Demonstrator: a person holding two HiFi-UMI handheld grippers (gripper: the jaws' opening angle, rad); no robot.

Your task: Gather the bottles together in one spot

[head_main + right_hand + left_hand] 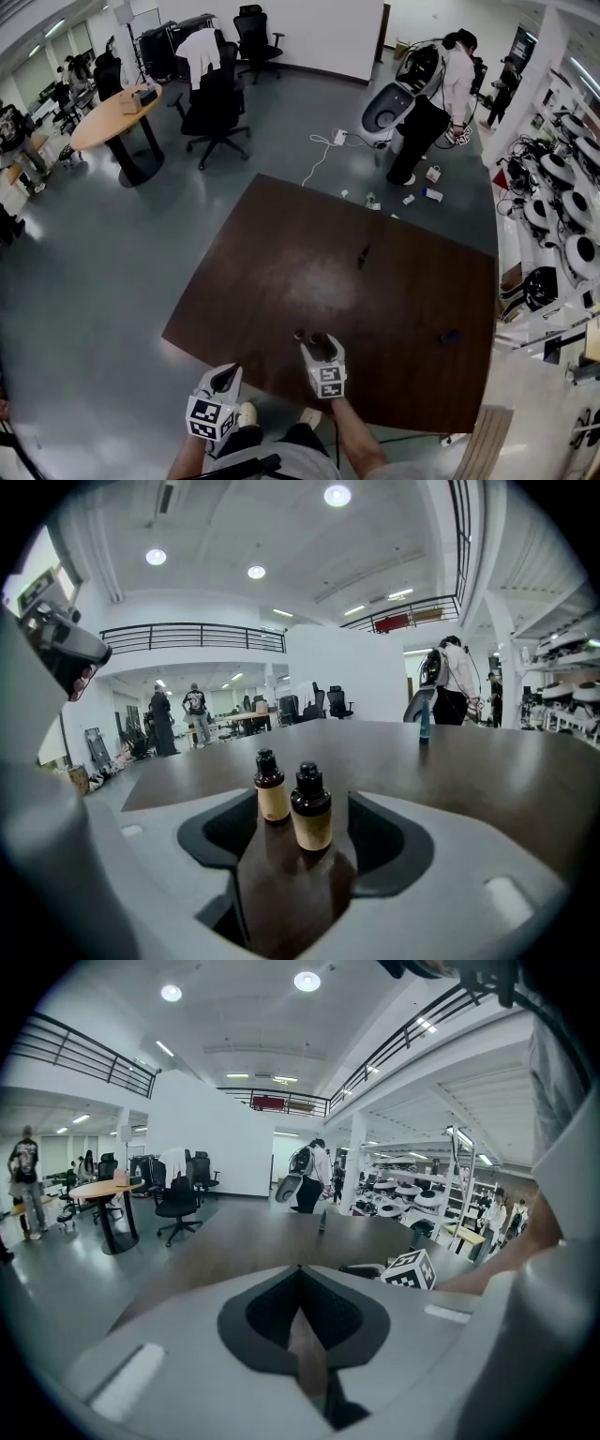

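Two small amber bottles with black caps and tan labels stand side by side near the table's front edge. The nearer bottle (311, 809) (318, 338) stands between the jaws of my right gripper (303, 803) (322, 343), which is open, its pads clear of the bottle. The other bottle (271, 787) (299, 333) is just beyond and to the left. A slim dark bottle (364, 253) (425, 722) stands mid-table. Another dark bottle (449, 336) sits toward the right edge. My left gripper (230, 370) (300, 1274) hangs at the front edge, shut and empty.
The brown table (281, 272) is otherwise bare. Beyond it are office chairs (214, 112), a round wooden table (112, 117), a person (441, 94) beside a white machine, and white robot parts on shelves (562, 216) at the right.
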